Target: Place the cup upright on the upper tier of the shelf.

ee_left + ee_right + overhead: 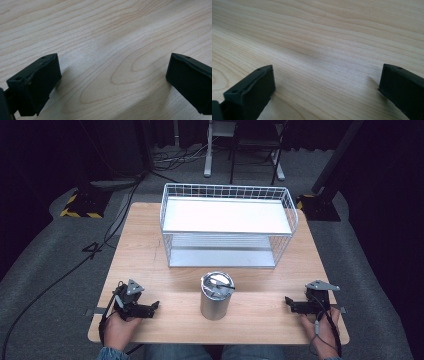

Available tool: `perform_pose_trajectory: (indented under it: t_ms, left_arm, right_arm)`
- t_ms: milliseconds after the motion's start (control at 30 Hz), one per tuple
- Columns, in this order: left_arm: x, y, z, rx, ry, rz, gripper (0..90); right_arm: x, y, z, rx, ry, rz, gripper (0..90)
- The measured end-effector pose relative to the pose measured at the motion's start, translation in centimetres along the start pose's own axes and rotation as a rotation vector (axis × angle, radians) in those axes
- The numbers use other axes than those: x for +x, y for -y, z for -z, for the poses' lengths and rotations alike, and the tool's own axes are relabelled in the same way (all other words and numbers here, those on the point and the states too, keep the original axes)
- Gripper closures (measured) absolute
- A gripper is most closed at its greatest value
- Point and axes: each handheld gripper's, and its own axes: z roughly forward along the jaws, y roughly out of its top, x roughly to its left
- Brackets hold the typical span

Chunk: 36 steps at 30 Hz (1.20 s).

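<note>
Wood grain covers the square table (150, 235), pale and smooth, with long wavy lines and oval knots seen close in both gripper views. At the table's near left corner a hand (120, 327) holds the left gripper (152, 308), a black angular tool with a grey three-cornered plate on top and a thin cable trailing off the edge. In the left gripper view its two blocky matte jaws stand wide apart just above bare wood, released, with nothing between them.

In the middle, near the front edge, stands the can (216, 296), an upright metal cylinder with dull brushed sides and a shiny round lid crossed by a dark strip. It sits between the two grippers, well apart from each.

Behind the can, toward the far side, is a white wire basket (227, 191), a rectangular two-level rack of thin grid wires with a flat white sheet on its upper shelf and a grey metal floor below.

At the near right corner the other hand (325, 330) holds the right gripper (289, 302), matching black with a grey plate. In the right gripper view its jaws also stand wide apart over plain wood, released and grasping nothing.
</note>
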Motion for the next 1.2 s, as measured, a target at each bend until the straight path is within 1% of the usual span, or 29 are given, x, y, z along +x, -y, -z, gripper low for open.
perform_pose_trajectory:
  t_ms: [133,233,300,333,367,400,433,467,533,633,700,733,767,800,933,1000,1033,1067,1200]
  left_arm:
    - [0.0,0.0,0.0,-0.003,-0.006,0.004,0.0]
    - [0.0,0.1,0.1,-0.003,-0.006,0.019,0.1]
    - [0.0,0.1,0.2,-0.011,0.001,0.038,0.1]
    - [0.1,0.1,0.3,-0.019,0.000,0.032,0.1]
    - [0.1,0.1,0.5,-0.027,0.002,0.038,0.1]
    - [0.1,0.1,0.7,-0.036,0.003,0.036,0.1]
    - [0.0,-0.1,1.2,-0.054,0.004,0.035,0.0]
    - [0.0,-0.1,1.2,-0.054,0.004,0.035,0.0]
    - [-0.1,-0.3,1.8,-0.078,0.002,0.020,0.0]
    - [-0.3,-0.4,2.6,-0.122,0.006,0.018,0.0]
    - [-0.4,-0.4,3.1,-0.151,0.019,0.027,0.0]
    - [-0.4,-0.4,3.4,-0.178,0.029,0.035,0.0]
    - [-0.4,-0.4,3.6,-0.191,0.035,0.037,0.0]
    - [-0.4,-0.4,3.6,-0.191,0.035,0.037,0.0]
    - [-0.6,-0.5,4.4,-0.240,0.063,0.049,0.0]
    - [-0.8,-0.6,4.7,-0.249,0.067,0.047,0.0]
    - [-0.8,-0.6,4.9,-0.256,0.068,0.033,0.0]
    - [-0.9,-0.7,5.1,-0.264,0.072,0.032,0.0]
    - [-1.5,-0.9,5.7,-0.305,0.096,0.022,0.0]
  right_arm:
    - [0.0,0.0,0.0,-0.001,0.002,-0.002,0.3]
    - [0.0,0.0,0.0,-0.001,0.002,-0.002,0.3]
    - [0.0,0.0,0.0,-0.001,0.002,-0.003,0.3]
    - [0.0,0.0,0.0,-0.001,0.003,-0.005,0.2]
    - [0.0,-0.1,-0.1,0.000,0.003,-0.006,0.2]
    - [0.0,-0.1,-0.1,0.000,0.003,-0.006,0.2]
    - [0.0,-0.1,-0.1,0.000,0.004,-0.007,0.2]
    - [0.0,-0.1,-0.1,0.000,0.003,-0.007,0.2]
    - [0.0,-0.1,-0.1,0.000,0.003,-0.007,0.2]
    - [0.0,-0.1,-0.1,0.000,0.004,-0.007,0.3]
    - [0.0,-0.1,-0.1,0.000,0.004,-0.008,0.2]
    - [0.0,-0.1,-0.1,0.000,0.005,-0.008,0.2]
    - [0.0,-0.1,-0.1,0.001,0.006,-0.008,0.2]
    - [0.0,-0.1,-0.1,0.001,0.006,-0.008,0.2]
    - [0.0,-0.1,-0.1,0.000,0.006,-0.009,0.3]
    - [0.0,-0.1,-0.1,0.001,0.006,-0.009,0.3]
    - [0.0,-0.1,-0.1,0.000,0.006,-0.008,0.3]
    - [0.0,-0.1,-0.1,0.000,0.006,-0.008,0.2]
    - [0.0,-0.1,-0.1,0.000,0.006,-0.008,0.2]
